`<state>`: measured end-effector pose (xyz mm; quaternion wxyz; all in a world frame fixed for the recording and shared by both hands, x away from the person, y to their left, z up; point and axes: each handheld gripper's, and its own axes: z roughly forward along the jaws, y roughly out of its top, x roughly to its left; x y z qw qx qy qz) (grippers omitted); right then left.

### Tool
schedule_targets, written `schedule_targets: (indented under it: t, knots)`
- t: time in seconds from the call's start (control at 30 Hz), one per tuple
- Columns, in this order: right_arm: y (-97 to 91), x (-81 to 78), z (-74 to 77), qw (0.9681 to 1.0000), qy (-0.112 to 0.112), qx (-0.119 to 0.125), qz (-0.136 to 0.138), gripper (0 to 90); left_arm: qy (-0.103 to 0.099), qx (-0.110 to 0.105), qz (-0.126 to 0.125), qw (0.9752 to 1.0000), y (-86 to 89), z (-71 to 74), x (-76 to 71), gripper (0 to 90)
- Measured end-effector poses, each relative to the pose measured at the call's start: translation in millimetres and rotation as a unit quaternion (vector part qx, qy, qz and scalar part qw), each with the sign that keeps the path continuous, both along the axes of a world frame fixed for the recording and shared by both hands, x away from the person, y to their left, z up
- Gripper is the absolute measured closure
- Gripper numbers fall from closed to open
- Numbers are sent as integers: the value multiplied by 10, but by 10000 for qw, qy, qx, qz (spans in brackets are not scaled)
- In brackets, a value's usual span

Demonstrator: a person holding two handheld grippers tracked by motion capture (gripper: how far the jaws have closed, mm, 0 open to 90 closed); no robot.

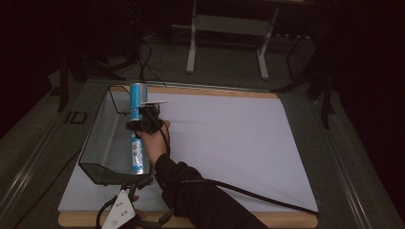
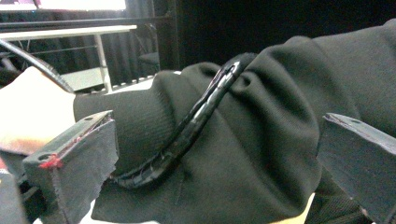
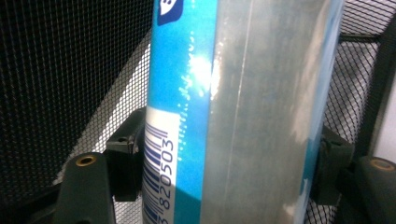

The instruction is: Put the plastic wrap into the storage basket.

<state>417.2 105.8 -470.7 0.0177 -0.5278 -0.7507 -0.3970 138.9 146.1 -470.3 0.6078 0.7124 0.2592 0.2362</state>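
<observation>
A long blue and silver tube (image 1: 137, 136) with a barcode label lies lengthwise over the right side of a black mesh basket (image 1: 95, 131). My right gripper (image 1: 143, 125) is shut on the tube's middle. In the right gripper view the tube (image 3: 233, 93) fills the gap between the black pads (image 3: 122, 161), with the basket's mesh (image 3: 60, 70) behind it. My left gripper (image 1: 135, 185) sits at the basket's near corner under its grey plate, open. In the left gripper view its jaws stand wide apart, and the left gripper (image 2: 215, 158) faces the person's black sleeve (image 2: 261, 140).
The basket stands on a white sheet (image 1: 229, 138) covering a wooden board (image 1: 286, 220). The right gripper's black cable (image 1: 248, 193) trails across the sheet toward the near right corner; the cable (image 2: 187, 135) also runs over the sleeve. A metal stand (image 1: 229, 28) rises behind the table.
</observation>
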Motion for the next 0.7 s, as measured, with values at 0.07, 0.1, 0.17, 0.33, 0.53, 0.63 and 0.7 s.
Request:
schedule_targets:
  t: [0.07,0.1,0.17,0.33,0.53,0.63,0.7]
  knots:
    - [16,-2,-14,10000,-47,-41,25,296,-3,8,-8,10000,-1,1,-2,3]
    - [16,-2,-14,10000,-47,-41,25,296,-3,8,-8,10000,-1,1,-2,3]
    - [43,7,-68,9996,-109,-278,-8,279,-7,-8,-26,10000,2,4,-1,3]
    - [49,7,-96,9985,-261,-472,-43,269,-1,-30,-27,10000,7,5,0,3]
    - [54,-9,-86,9960,-599,-660,93,221,6,-33,-46,10000,0,6,2,3]
    - [22,-1,-67,9961,-683,-494,251,128,6,-40,-36,10000,4,6,1,3]
    - [-4,5,-35,9955,-768,-497,258,132,9,-54,-32,10000,7,7,1,3]
